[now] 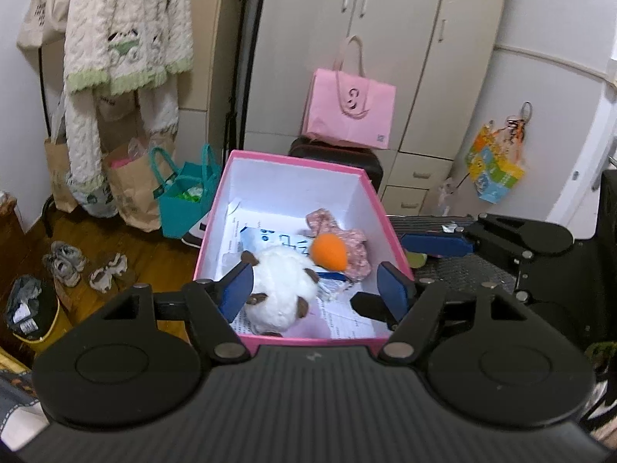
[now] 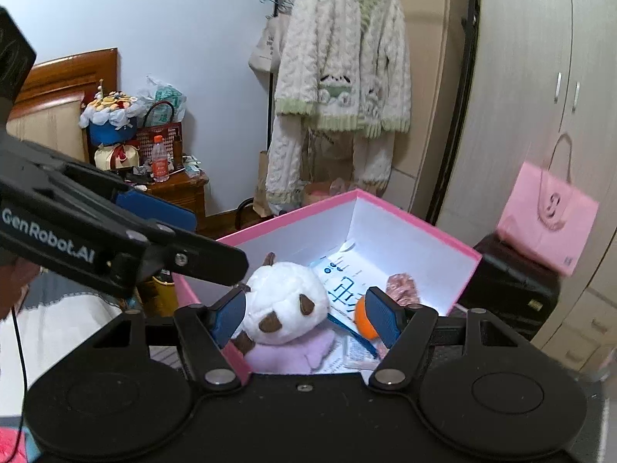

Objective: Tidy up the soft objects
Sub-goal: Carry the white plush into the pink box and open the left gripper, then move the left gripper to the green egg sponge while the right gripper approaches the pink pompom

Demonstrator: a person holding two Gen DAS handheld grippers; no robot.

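From the left wrist camera, the left gripper (image 1: pixel 316 289) hangs over the near edge of an open pink cardboard box with a white inside (image 1: pixel 370 181). Its blue-padded fingers are spread wide and hold nothing. Inside the box, near the front left corner, lies a round white plush toy with brown ears and feet (image 1: pixel 279 295). Just behind it, toward the right wall, an orange egg-shaped soft ball (image 1: pixel 327 250) rests against a pink floral fabric piece (image 1: pixel 347 239). Printed paper sheets (image 1: pixel 270 237) cover the box floor. The right gripper (image 1: pixel 443 243) shows past the box's right edge; its opening cannot be told here.

From the right wrist camera, the right gripper (image 2: pixel 306 318) sits at the box's (image 2: pixel 416 220) near edge, fingers wide apart and empty. The white plush (image 2: pixel 287 303) lies between them on a lilac soft piece (image 2: pixel 289 355). The orange ball (image 2: pixel 362 318) touches the right finger pad (image 2: pixel 381 316). The floral fabric (image 2: pixel 403 287) lies behind it. The left gripper (image 2: pixel 154 208) crosses the upper left.
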